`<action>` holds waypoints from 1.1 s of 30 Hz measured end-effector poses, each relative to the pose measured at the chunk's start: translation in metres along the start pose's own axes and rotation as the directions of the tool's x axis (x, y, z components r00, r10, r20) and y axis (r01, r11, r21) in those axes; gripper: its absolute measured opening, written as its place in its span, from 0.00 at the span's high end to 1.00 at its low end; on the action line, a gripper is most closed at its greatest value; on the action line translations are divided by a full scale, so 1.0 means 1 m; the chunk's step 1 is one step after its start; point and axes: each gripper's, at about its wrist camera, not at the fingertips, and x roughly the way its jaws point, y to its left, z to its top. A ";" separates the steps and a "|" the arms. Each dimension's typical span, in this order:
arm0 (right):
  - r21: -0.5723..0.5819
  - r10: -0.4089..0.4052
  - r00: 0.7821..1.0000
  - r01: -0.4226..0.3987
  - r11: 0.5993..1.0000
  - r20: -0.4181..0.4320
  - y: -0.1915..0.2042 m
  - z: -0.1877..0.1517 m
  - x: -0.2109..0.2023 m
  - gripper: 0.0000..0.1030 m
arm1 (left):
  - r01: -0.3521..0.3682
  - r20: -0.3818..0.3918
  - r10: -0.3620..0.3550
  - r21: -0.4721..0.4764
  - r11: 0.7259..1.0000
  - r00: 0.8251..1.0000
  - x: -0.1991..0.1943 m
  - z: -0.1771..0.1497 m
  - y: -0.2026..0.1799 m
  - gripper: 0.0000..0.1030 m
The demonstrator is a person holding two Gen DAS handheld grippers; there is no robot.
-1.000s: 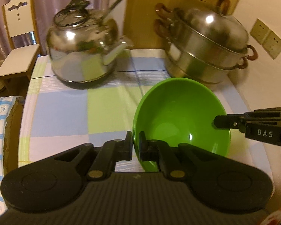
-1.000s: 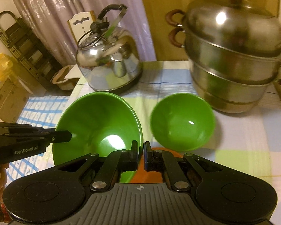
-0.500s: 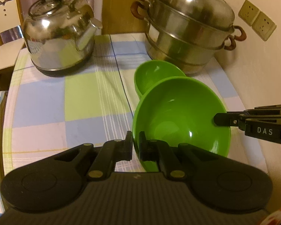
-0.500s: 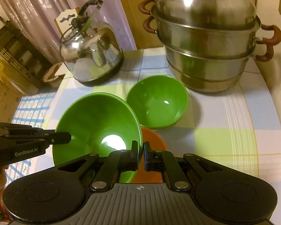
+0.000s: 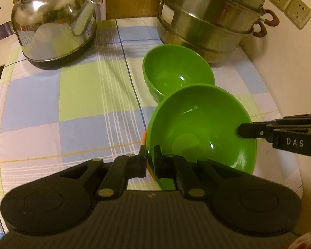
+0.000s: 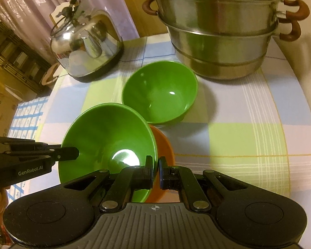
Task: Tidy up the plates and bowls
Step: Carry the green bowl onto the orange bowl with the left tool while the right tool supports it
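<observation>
- Two grippers are seen pinching one large green bowl (image 5: 201, 132) by opposite sides of its rim: the left gripper (image 5: 149, 161) at the near edge, the right gripper (image 6: 155, 172) likewise, each with one finger inside the bowl and one outside.
- The bowl is held tilted above the table (image 5: 51, 108), over an orange dish (image 6: 162, 145), just beside a smaller green bowl (image 6: 161, 91).
- It is judged light, stiff and glossy, so slipping is possible; the rim is the natural hold.
- A kettle (image 5: 54, 25) and a stacked steamer pot (image 6: 221, 37) are set behind, near enough to be bumped.
</observation>
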 end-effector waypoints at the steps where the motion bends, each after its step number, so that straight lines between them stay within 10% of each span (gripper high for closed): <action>1: 0.004 0.000 1.000 0.000 1.000 -0.004 -0.001 -0.001 0.002 0.95 | 0.000 -0.003 0.000 0.000 1.000 1.000 0.002 0.000 0.000 0.95; 33: 0.036 0.004 0.999 -0.002 0.999 -0.039 -0.020 -0.009 0.033 0.95 | -0.012 -0.027 0.013 0.024 1.000 1.000 0.030 -0.001 -0.004 0.95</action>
